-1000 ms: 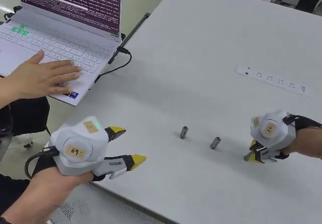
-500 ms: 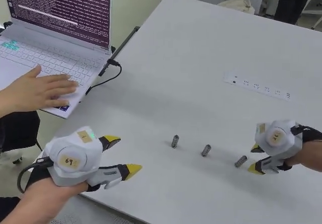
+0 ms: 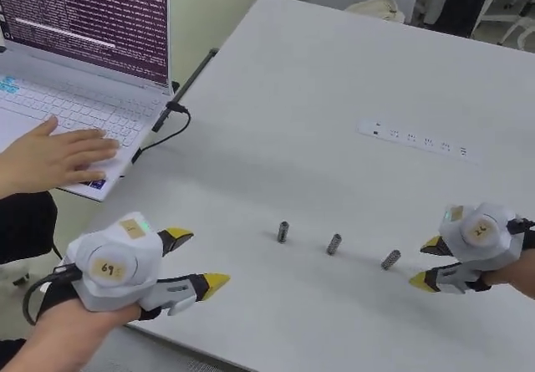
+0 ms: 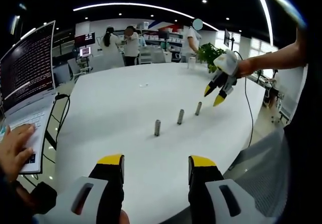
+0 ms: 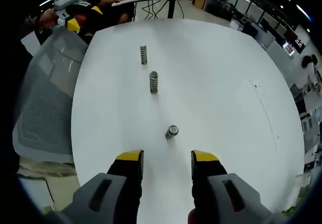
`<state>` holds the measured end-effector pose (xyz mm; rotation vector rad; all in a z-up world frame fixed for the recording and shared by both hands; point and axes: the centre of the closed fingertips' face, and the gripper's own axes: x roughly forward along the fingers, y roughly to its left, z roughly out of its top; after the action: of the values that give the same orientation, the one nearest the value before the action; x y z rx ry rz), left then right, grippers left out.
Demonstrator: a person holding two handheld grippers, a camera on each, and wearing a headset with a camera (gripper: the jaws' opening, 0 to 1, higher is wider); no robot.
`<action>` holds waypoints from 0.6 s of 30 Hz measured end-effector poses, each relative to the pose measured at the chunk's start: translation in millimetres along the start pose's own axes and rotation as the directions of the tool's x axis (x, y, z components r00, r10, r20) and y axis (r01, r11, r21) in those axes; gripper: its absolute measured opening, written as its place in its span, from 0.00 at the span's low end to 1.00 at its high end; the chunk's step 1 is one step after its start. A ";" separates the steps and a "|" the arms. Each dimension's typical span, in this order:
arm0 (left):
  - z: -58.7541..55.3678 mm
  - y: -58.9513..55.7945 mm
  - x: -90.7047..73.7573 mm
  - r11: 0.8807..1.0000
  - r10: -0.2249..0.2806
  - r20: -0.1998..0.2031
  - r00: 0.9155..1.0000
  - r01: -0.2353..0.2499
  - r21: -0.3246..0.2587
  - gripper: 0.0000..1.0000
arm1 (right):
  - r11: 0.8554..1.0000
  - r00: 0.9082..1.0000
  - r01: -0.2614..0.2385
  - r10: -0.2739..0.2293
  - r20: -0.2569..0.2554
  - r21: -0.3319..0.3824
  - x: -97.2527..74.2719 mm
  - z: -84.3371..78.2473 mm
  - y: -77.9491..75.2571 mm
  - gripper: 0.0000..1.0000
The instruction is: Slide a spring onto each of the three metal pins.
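Note:
Three metal pins stand in a row on the white table, each with a spring around it: the left spring (image 3: 283, 231) (image 4: 157, 128) (image 5: 143, 54), the middle spring (image 3: 334, 244) (image 4: 180, 117) (image 5: 153, 82) and the right spring (image 3: 390, 260) (image 4: 198, 108) (image 5: 172, 132). My right gripper (image 3: 427, 262) (image 5: 166, 157) is open, just right of the right spring and apart from it, with nothing between its fingers. My left gripper (image 3: 195, 258) (image 4: 155, 160) is open near the table's front left edge, well short of the left spring.
An open laptop (image 3: 75, 79) with a person's hand (image 3: 50, 159) on its keyboard sits at the left, its cable (image 3: 171, 121) trailing on the table. A white power strip (image 3: 420, 141) lies at the back right. The table's front edge (image 3: 251, 351) is close to both grippers.
My right gripper has opened and let go of the right spring, then backed off to the right. The spring now stands on its pin. The left gripper has barely moved.

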<state>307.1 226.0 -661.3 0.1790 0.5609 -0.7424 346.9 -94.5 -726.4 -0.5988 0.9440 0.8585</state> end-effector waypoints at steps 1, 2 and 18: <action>-0.3 -0.1 -0.4 1.000 -0.001 -0.001 1.000 0.001 0.000 0.46 | 0.999 1.000 0.009 -0.010 0.027 0.030 -2.0 1.8 0.6 0.37; -0.3 0.0 -0.8 1.000 -0.001 -0.003 1.000 0.001 0.002 0.46 | 0.999 0.999 0.011 -0.014 0.047 0.052 -3.7 3.3 2.0 0.37; 10.9 7.1 -0.3 1.000 0.000 0.008 1.000 0.000 0.010 0.46 | 0.981 0.967 0.023 -0.070 0.243 0.191 -30.9 17.8 42.4 0.44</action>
<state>316.4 227.5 -652.3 0.1847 0.5497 -0.7460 309.5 -69.3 -694.2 -0.3402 0.7678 0.7723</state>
